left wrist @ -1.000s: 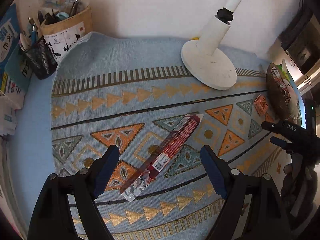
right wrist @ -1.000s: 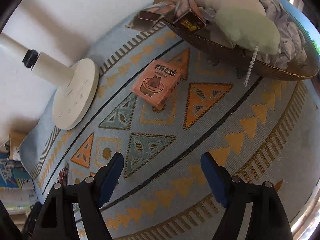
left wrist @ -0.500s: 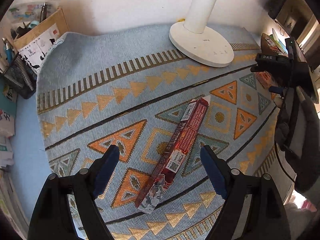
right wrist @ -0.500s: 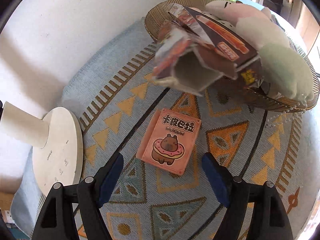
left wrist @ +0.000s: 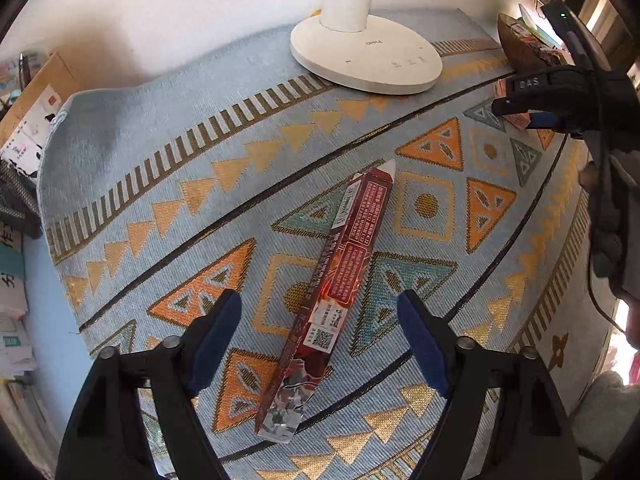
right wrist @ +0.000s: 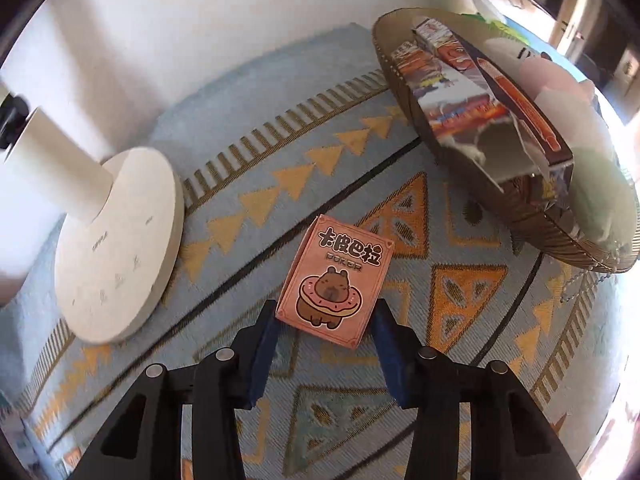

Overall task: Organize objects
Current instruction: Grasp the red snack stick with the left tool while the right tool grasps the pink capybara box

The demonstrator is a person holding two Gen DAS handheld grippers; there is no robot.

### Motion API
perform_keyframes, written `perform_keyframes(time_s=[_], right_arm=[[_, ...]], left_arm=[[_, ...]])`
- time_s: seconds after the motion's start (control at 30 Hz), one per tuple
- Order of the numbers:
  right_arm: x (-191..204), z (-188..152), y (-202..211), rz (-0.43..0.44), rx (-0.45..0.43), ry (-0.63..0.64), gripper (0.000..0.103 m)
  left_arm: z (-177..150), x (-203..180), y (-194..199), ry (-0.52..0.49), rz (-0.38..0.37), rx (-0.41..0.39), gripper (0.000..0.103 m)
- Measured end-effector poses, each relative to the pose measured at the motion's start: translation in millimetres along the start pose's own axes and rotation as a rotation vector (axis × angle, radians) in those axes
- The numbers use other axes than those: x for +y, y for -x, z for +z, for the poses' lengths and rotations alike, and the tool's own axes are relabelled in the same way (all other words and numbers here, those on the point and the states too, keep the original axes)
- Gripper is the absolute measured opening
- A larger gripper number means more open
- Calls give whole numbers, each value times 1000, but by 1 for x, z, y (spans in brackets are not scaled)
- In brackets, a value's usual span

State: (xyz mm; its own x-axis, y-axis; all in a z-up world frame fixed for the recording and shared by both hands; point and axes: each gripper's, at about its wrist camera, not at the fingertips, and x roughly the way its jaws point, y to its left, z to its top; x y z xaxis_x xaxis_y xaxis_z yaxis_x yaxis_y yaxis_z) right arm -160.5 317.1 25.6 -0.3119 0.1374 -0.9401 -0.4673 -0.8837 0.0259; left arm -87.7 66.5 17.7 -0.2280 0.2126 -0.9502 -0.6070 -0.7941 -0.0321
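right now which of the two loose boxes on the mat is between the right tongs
The pink card box, with a capybara in a donut. The right tongs stand open around its near end. The long red box lies between the left tongs.

Patterned mat (left wrist: 120, 152): spread across desk, fills most of both views.
Lamp base (left wrist: 366, 58): on mat, top centre of left wrist view; far left in right wrist view (right wrist: 120, 244).
Long box (left wrist: 332, 284): flat on mat, centre of left wrist view, running diagonally lower centre to upper right; near end between left gripper (left wrist: 320, 340) fingers (contact not evident).
Card box (right wrist: 336, 280): flat on mat, centre of right wrist view, right of lamp base, lower end between right gripper (right wrist: 324, 356) fingers.
Basket (right wrist: 460, 168): upper right, behind card box; boxes and soft items inside.
Stationery holders (left wrist: 24, 128): left edge, off mat.
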Motion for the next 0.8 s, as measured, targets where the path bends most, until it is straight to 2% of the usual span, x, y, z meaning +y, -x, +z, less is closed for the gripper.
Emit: perform_keyframes(time_s=[0.03, 0.1, 0.17, 0.23, 0.4, 0.47, 0.5, 0.57, 0.67, 0.77, 0.8], right_arm=[[-4, -6, 3, 33, 12, 34, 45], [-14, -20, 10, 135, 43, 91, 44], [-24, -35, 18, 230, 85, 167, 44], [-37, -51, 26, 280, 113, 239, 44], [-87, -74, 35, 315, 158, 326, 44], [-110, -77, 34, 322, 180, 307, 44], [-120, -75, 34, 353, 184, 281, 47], [-131, -73, 32, 367, 204, 211, 48], [-123, -76, 36, 387, 198, 212, 53], [-96, -82, 47, 346, 151, 326, 69], [-88, -82, 51, 318, 117, 376, 71]], left_arm=[[1, -2, -4, -1, 1, 16, 44], [1, -7, -3, -6, 19, -9, 36], [2, -11, -2, -7, 20, -13, 22], [2, -13, -1, 6, 2, -12, 17], [-2, -20, 7, 88, -83, -19, 15], [-5, -25, 8, 122, -124, -21, 15], [-6, -28, 8, 136, -139, -17, 15], [-10, -36, 6, 153, -138, -15, 15], [-11, -48, 6, 161, -125, -14, 15], [-12, -54, 11, 169, -111, -16, 15], [-12, -54, 13, 172, -106, -18, 15]])
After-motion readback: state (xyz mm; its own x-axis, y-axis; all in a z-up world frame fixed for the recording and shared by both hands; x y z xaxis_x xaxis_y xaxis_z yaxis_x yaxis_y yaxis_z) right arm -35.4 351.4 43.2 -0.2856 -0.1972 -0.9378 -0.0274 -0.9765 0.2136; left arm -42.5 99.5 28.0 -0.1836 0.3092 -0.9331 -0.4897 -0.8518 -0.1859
